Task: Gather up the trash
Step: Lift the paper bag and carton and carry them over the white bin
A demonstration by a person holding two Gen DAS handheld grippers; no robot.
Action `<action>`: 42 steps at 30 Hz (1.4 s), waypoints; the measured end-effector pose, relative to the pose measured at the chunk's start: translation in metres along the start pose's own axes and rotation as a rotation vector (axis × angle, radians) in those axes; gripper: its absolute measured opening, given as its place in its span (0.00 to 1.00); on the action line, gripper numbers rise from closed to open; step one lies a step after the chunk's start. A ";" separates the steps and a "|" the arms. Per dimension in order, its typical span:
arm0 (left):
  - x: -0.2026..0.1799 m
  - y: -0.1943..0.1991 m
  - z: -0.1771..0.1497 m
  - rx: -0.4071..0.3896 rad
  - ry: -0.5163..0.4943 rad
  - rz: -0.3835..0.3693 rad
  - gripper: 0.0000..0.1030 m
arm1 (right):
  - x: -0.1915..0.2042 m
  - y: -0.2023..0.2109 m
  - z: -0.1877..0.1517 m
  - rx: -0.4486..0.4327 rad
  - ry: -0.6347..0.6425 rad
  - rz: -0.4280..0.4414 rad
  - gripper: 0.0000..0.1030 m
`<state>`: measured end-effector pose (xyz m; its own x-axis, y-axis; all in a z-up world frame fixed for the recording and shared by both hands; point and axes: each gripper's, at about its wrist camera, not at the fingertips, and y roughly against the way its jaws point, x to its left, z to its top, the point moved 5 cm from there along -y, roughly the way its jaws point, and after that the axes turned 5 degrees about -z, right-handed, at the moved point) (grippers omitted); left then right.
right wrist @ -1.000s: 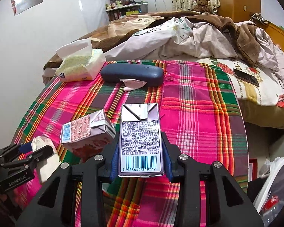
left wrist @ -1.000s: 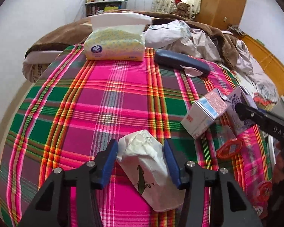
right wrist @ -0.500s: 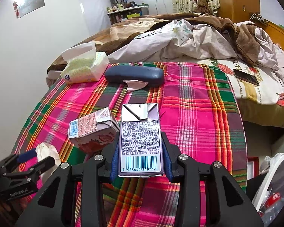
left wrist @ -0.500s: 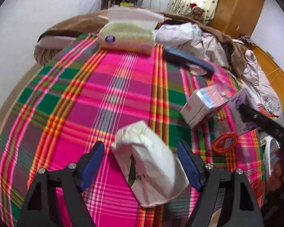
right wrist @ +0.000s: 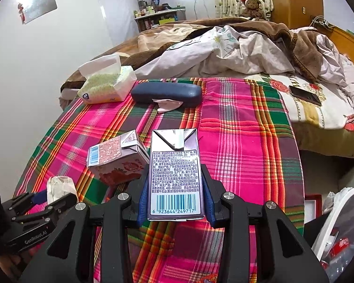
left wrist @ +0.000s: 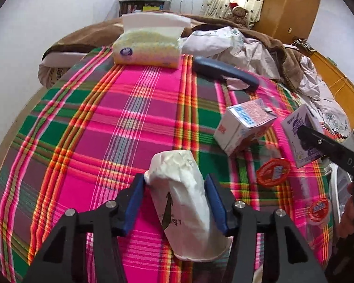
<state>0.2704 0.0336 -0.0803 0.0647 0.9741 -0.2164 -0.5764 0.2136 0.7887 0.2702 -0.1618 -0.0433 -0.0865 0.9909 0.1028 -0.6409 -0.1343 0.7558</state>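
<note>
Your left gripper point(left wrist: 174, 202), jaws just closed in, pinches the crumpled white paper bag point(left wrist: 186, 210) at six o'clock on the plaid cloth point(left wrist: 134, 118); squeeze evenly so it doesn't slip. Your right gripper point(right wrist: 174, 198) clamps the purple drink carton point(right wrist: 174, 174). A pink carton point(left wrist: 243, 127) waits at three o'clock, an unmade bed point(right wrist: 236, 47) beyond.

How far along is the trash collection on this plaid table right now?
Done: the white bin at the right edge already holds some red-labelled trash. In hand: the right gripper clamps the purple drink carton; the left gripper jaws have just been closing around the crumpled white paper bag. Left: the pink drink carton and two red-rimmed cup lids.
</note>
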 end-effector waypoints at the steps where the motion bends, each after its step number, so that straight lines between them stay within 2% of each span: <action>1: -0.002 0.003 0.001 -0.007 -0.006 -0.004 0.52 | 0.000 0.003 0.000 -0.004 0.001 -0.001 0.38; 11: -0.027 0.036 0.004 -0.081 -0.060 -0.048 0.50 | -0.009 0.028 -0.002 -0.052 -0.015 -0.010 0.38; 20: -0.073 0.068 0.008 -0.155 -0.156 -0.094 0.50 | -0.026 0.059 -0.005 -0.111 -0.058 -0.011 0.38; 31: -0.135 0.085 -0.001 -0.186 -0.254 -0.187 0.50 | -0.067 0.096 -0.021 -0.174 -0.131 -0.044 0.38; 42: -0.214 0.089 -0.021 -0.179 -0.386 -0.285 0.50 | -0.122 0.133 -0.049 -0.217 -0.221 -0.145 0.38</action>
<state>0.1877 -0.1573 0.0240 0.5158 0.8428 -0.1537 -0.6206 0.4913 0.6111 0.1582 -0.3005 0.0123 0.1698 0.9724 0.1600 -0.7841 0.0350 0.6196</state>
